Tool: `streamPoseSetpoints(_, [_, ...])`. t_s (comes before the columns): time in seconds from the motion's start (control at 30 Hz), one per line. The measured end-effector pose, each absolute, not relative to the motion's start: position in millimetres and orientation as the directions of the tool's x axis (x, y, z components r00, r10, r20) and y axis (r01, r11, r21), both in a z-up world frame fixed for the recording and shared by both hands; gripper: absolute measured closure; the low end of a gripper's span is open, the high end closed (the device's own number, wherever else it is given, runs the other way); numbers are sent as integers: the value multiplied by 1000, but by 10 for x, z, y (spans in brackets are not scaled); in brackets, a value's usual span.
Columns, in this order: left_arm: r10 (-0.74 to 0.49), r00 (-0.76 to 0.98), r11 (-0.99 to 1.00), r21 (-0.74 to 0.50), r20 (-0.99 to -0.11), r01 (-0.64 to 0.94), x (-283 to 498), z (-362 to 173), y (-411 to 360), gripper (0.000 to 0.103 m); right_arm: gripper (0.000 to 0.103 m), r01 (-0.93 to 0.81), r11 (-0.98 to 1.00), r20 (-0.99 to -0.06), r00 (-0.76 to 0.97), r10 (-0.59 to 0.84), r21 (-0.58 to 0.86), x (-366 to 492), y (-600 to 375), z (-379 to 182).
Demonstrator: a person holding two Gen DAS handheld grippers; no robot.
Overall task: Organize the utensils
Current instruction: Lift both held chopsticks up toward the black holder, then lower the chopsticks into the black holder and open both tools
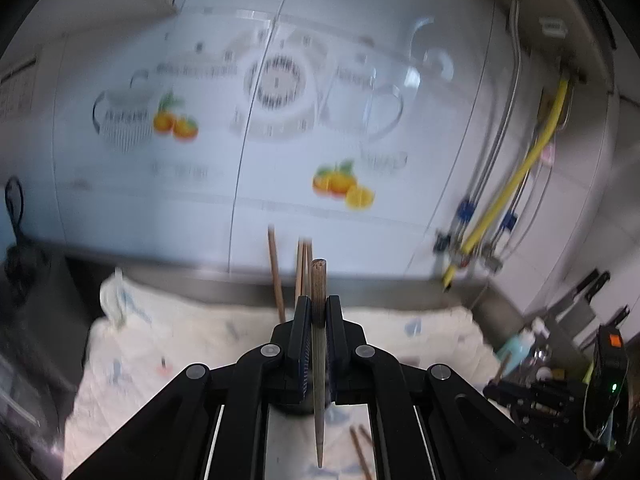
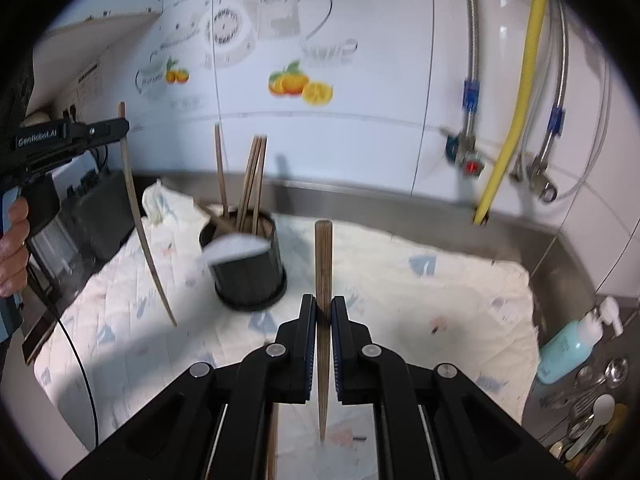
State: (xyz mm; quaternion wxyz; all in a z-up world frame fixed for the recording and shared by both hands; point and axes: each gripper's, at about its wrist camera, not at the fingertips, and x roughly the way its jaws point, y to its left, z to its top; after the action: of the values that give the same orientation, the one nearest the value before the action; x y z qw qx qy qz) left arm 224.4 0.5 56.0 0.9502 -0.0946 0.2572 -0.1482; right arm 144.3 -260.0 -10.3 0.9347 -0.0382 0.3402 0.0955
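In the left wrist view my left gripper [image 1: 319, 306] is shut on a wooden chopstick [image 1: 319, 280] that stands upright between the pads. Several chopstick tops [image 1: 276, 272] rise behind it. The right wrist view shows my right gripper [image 2: 323, 308] shut on another upright chopstick [image 2: 323, 260] above the white cloth [image 2: 440, 300]. A black round holder [image 2: 248, 276] with several chopsticks [image 2: 252, 176] stands just left of and beyond it. At far left the left gripper [image 2: 123, 126], held by a hand [image 2: 14, 248], carries its long chopstick [image 2: 140, 220], which hangs down left of the holder.
Loose chopsticks [image 1: 360, 448] lie on the cloth below the grippers. A teal soap bottle [image 2: 568, 344] and a tray of spoons [image 2: 592, 412] sit at the right. A yellow hose [image 2: 516, 112] and steel pipes hang on the tiled wall. A black box [image 2: 100, 216] stands at the left.
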Motion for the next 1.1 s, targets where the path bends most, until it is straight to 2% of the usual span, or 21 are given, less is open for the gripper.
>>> streamPoseSetpoints(0.2, [-324,878,941,-220,-352,259,2474,1013,15,96,93,-177,984,-582,802,137,-13,1601,-2551,235])
streamPoseSetpoints(0.37, [-290,908,953,-181,-303,244,2705,1040,-10,96,93,-171,985,-531,838,129,-29,1749,-2453,536])
streamPoseSetpoints(0.53, [-305,890,945,-221,-340,240,3008,706,24,96,93,-191,981,-482,864,148,-41,1917,-2272,792])
streamPoseSetpoints(0.77, [-320,843,942,-243,-431,234,3202,248,92,96,93,-240,971,-456,867,202,-25,2178,-1974,875])
streamPoseSetpoints(0.97, [-329,793,942,-236,-513,238,3287,10,123,96,93,-272,962,-496,837,231,-12,2399,-1763,682])
streamPoseSetpoints(1.1, [-334,778,941,-236,-532,242,3282,-64,133,95,93,-270,963,-549,807,219,-13,2519,-1724,453])
